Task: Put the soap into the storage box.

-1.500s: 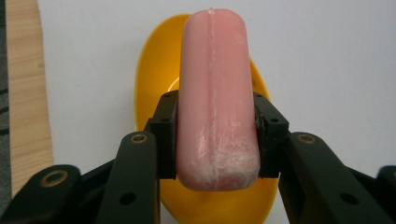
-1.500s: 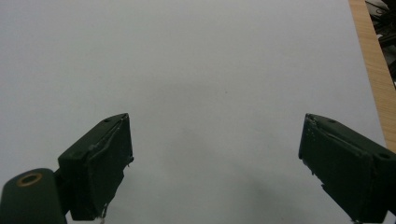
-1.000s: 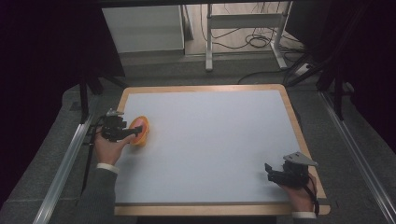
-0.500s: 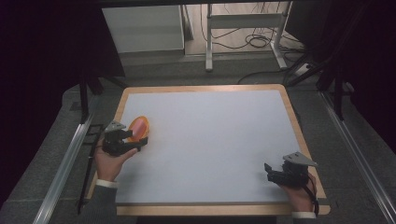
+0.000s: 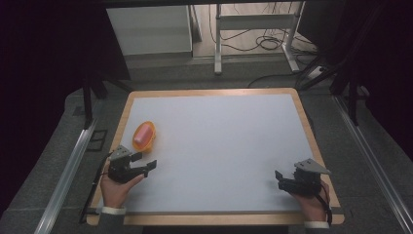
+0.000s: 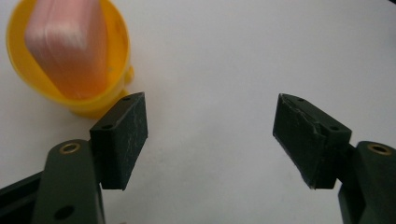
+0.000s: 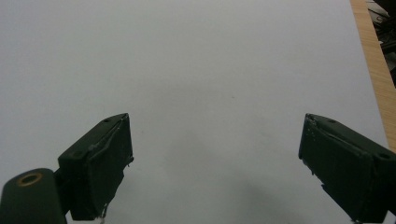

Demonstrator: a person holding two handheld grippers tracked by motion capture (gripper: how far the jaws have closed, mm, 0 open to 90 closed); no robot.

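A small yellow bowl [image 5: 146, 137] with a pink block [image 5: 142, 134] in it stands near the left edge of the white tabletop [image 5: 219, 146]. In the left gripper view the yellow bowl [image 6: 100, 100] and its pink block [image 6: 70, 46] lie at the upper left, just beyond the left jaw. My left gripper [image 5: 146, 162] is open and empty, a little nearer to me than the bowl; its jaws [image 6: 210, 135] are wide apart. Near the front right corner, my right gripper [image 5: 278, 178] is open over bare table, with nothing between its jaws [image 7: 215, 158].
A wooden rim [image 5: 311, 131] frames the table; in the right gripper view the wooden rim [image 7: 371, 56] runs down the right side. Metal rails [image 5: 68, 170] flank the table. Beyond the far edge are a white cabinet [image 5: 148, 29], a desk frame and floor cables [image 5: 265, 44].
My left gripper let go of the yellow bowl and drew back toward me, now open. The bowl rests on the table. The right gripper has not moved.
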